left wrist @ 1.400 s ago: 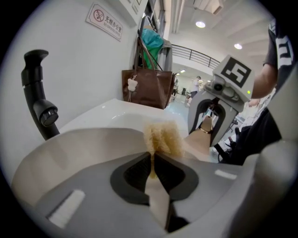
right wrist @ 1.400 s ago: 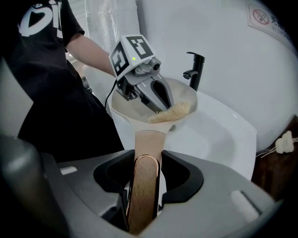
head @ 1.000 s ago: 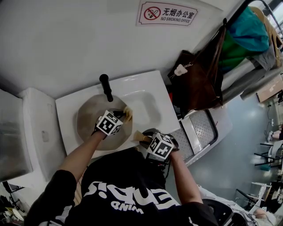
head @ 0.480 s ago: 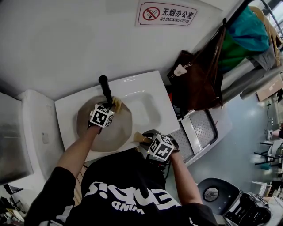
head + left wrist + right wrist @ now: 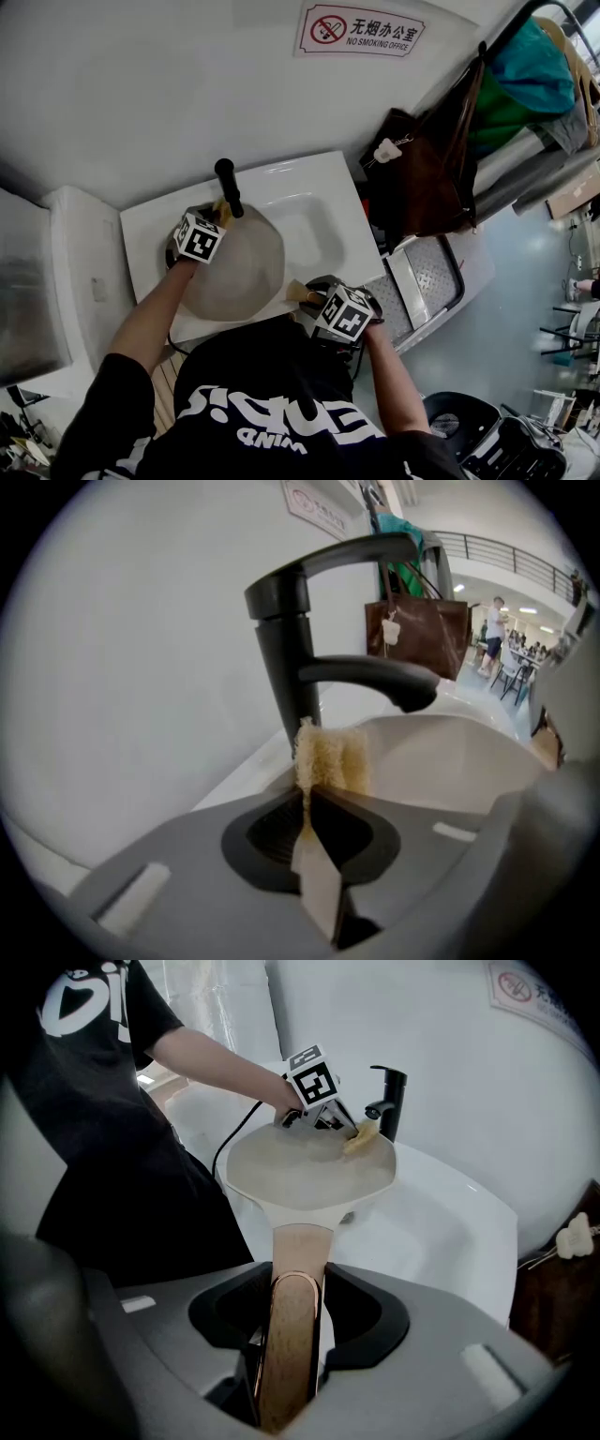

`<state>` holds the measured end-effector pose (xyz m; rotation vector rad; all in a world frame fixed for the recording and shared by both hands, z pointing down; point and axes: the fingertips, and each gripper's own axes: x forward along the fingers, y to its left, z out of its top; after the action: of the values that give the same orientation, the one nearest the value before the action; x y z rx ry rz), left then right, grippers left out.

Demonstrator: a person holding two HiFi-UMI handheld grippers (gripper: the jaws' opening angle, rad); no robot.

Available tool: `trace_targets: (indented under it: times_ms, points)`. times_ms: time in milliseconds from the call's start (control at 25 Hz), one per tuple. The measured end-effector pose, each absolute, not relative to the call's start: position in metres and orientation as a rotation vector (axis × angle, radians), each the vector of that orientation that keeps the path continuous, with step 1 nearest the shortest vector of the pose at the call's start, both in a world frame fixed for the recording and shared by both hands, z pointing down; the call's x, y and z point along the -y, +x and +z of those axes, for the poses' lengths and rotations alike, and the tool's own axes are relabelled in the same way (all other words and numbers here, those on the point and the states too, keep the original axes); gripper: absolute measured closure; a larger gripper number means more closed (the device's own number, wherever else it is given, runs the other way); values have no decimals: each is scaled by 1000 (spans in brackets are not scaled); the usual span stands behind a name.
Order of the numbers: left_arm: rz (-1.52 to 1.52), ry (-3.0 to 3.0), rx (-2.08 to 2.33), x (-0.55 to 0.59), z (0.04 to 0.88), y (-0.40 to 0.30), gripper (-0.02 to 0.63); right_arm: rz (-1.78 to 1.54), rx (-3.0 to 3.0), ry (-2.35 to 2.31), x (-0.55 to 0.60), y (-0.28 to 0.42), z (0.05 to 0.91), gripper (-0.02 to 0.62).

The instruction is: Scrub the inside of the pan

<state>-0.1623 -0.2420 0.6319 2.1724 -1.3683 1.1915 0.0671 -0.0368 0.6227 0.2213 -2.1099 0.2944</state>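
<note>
A cream pan (image 5: 232,267) (image 5: 309,1168) lies over the white sink (image 5: 314,211). Its wooden handle (image 5: 292,1330) (image 5: 302,292) points toward me. My right gripper (image 5: 286,1372) (image 5: 321,302) is shut on that handle at the sink's near edge. My left gripper (image 5: 314,850) (image 5: 217,217) is shut on a yellow scrub pad (image 5: 330,757) (image 5: 362,1135). It holds the pad at the pan's far rim, right below the black faucet (image 5: 228,186) (image 5: 300,649) (image 5: 387,1096).
The white sink (image 5: 441,1222) fills the basin area to the right of the pan. A brown bag (image 5: 417,169) (image 5: 417,635) hangs at the right. A wall with a no-smoking sign (image 5: 364,30) runs behind. A white appliance (image 5: 80,281) stands at the left.
My left gripper has carried the pad from the pan's right side up and left to its far rim by the faucet. The right gripper has stayed still on the handle.
</note>
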Motion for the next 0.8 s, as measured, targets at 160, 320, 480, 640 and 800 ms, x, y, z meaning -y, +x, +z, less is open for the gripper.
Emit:
trace_targets:
  times_ms: [160, 320, 480, 640, 800]
  points:
    - [1367, 2155, 1336, 239, 627, -175, 583, 303, 2126, 221, 37, 66, 621, 416]
    - [1587, 2155, 1234, 235, 625, -183, 584, 301, 2132, 222, 38, 66, 622, 416]
    - [1715, 2133, 1125, 229, 624, -192, 584, 305, 2144, 223, 38, 65, 620, 416]
    - [1829, 2104, 1002, 215, 626, -204, 584, 305, 2151, 226, 38, 64, 618, 416]
    - [1969, 2070, 854, 194, 629, -220, 584, 298, 2152, 230, 39, 64, 618, 416]
